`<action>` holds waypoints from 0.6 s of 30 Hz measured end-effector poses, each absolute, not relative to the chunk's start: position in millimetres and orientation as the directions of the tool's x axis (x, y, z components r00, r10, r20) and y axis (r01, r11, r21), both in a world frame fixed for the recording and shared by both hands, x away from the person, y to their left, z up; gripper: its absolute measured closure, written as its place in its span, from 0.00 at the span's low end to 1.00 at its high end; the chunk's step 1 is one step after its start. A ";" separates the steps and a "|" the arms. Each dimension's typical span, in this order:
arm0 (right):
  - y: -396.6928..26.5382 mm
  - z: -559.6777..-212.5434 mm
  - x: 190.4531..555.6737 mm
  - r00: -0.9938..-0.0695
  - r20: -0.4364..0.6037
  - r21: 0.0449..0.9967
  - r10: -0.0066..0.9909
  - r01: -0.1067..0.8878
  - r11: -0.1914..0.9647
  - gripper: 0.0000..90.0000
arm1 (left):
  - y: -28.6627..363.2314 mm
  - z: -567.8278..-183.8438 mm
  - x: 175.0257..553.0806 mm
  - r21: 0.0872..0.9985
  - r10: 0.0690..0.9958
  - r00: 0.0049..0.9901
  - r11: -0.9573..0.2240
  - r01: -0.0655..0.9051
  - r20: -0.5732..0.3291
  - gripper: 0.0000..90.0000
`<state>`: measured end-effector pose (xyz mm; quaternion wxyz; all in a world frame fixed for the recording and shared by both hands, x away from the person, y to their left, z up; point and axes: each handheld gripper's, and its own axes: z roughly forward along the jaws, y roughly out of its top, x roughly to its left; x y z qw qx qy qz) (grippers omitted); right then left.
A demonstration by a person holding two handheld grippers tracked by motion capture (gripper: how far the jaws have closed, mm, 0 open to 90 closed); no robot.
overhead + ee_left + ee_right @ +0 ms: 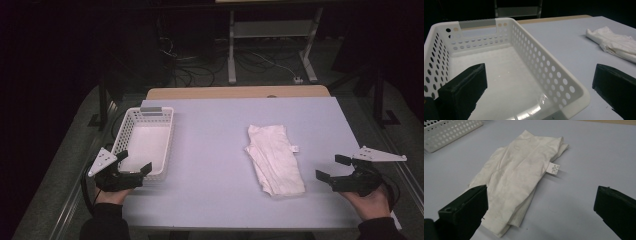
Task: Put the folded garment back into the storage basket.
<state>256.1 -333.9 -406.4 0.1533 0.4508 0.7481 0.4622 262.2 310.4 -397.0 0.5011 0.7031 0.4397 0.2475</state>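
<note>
Left hand-held gripper (135, 164) sat at the near left edge of the counter (215, 130), jaws spread wide, nothing between them. White perforated basket (131, 125) was directly ahead of it; in the left gripper view one jaw hung over the basket's inside and the other outside its right wall, so the near corner of the basket (574, 92) lay between the jaws, not touched. Basket interior looked bare.

Right hand-held gripper (333, 167) was at the near right side of the counter, jaws also spread wide and holding nothing. Folded white cloth (275, 160) lay flat on the counter just ahead and to the left of it, apart from the jaws. In the right gripper view the cloth (516, 182) ran away from the left jaw, with a small care tag (554, 168) sticking out of its far right edge. Cloth was well apart from the basket, roughly between the two grippers but closer to the right one.
</note>
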 end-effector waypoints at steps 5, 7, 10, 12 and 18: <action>-333.7 -405.5 255.2 -0.552 0.179 0.837 0.814 0.521 0.169 0.00 | 310.0 -396.7 261.7 0.925 0.866 0.491 -0.106 0.365 -0.095 0.00; -333.6 -405.2 254.9 -0.553 0.179 0.838 0.814 0.519 0.168 0.00 | 310.0 -396.7 261.7 0.925 0.866 0.491 -0.106 0.365 -0.095 0.00; -333.7 -404.0 254.1 -0.556 0.178 0.842 0.812 0.514 0.167 0.00 | 310.5 -396.7 261.0 0.925 0.868 0.487 -0.105 0.365 -0.094 0.00; -333.8 -403.7 253.8 -0.557 0.178 0.843 0.811 0.511 0.166 0.00 | 310.5 -396.6 261.0 0.925 0.868 0.487 -0.107 0.364 -0.092 0.00; -333.8 -403.1 254.2 -0.558 0.182 0.841 0.809 0.515 0.166 0.00 | 307.4 -395.0 263.5 0.923 0.861 0.502 -0.120 0.364 -0.086 0.00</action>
